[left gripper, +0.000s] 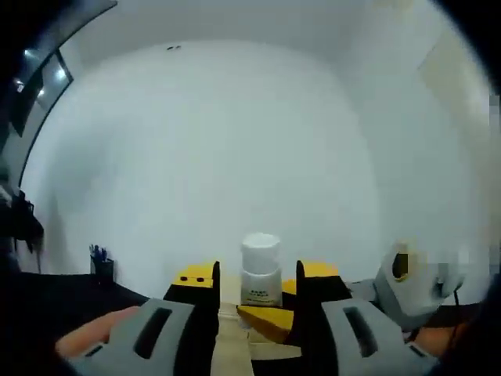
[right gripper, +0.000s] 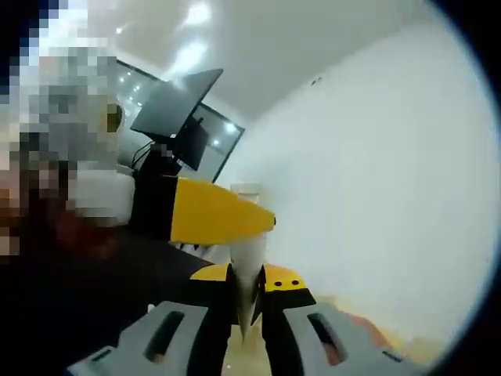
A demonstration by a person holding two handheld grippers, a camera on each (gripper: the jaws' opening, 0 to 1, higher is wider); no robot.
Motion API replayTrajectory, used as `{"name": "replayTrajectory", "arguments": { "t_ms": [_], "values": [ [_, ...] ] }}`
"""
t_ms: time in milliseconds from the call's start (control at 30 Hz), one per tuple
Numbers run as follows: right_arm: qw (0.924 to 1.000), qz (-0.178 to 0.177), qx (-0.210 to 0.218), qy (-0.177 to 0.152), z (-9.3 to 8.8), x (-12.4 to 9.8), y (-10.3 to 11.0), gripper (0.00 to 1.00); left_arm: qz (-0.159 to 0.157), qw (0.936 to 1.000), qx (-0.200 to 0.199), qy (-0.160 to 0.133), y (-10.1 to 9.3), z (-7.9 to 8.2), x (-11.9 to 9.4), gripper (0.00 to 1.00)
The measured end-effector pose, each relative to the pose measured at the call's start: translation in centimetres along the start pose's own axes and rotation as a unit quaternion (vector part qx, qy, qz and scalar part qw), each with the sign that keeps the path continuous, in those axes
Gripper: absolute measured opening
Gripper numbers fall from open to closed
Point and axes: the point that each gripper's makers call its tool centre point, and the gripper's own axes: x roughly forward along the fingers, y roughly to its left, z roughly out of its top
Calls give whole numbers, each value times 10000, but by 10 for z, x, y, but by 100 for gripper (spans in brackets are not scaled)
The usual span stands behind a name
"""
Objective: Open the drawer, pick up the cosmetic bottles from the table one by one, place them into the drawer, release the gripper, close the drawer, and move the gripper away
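A small white cosmetic bottle [left gripper: 260, 270] with a white cap stands upright in the air between my left gripper's [left gripper: 258, 278] yellow-tipped jaws, with a gap on each side; that gripper is open. The right gripper's grey body [left gripper: 407, 283] comes in from the right, and its yellow jaw tip [left gripper: 268, 319] sits at the bottle's base. In the right gripper view, my right gripper [right gripper: 246, 291] is shut on the white bottle [right gripper: 247, 258], whose cap points away. The left gripper's yellow jaw [right gripper: 215, 215] crosses just left of the bottle.
A plain white wall [left gripper: 250, 141] fills the background. A dark pen holder [left gripper: 100, 265] stands on a dark desk at the left. A pale wooden surface [left gripper: 231, 348] lies below the jaws. A tilted black monitor [right gripper: 176, 102] and lit windows show in the right gripper view.
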Motion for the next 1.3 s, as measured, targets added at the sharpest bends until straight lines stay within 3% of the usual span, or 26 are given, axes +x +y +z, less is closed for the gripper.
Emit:
{"name": "replayTrajectory", "arguments": {
  "t_ms": [367, 467, 900, 1300],
  "values": [
    [10000, -50, -24, -71, 3, 1, -3, 10, 18, 9999, 132, -29, -3, -3, 5, 26],
    [9999, -60, -64, -70, 4, 3, -4, 10, 65, 9999, 129, -18, -1, -4, 6, 18],
    [10000, -24, -37, -36, -2, 3, 2, 12, 64, 9999, 86, 120, 5, -6, 8, 16],
    [9989, 403, -12, 224, -10, 4, 16, 28, 100, 9993, 231, 276, 7, -9, 7, 16]
  ]
}}
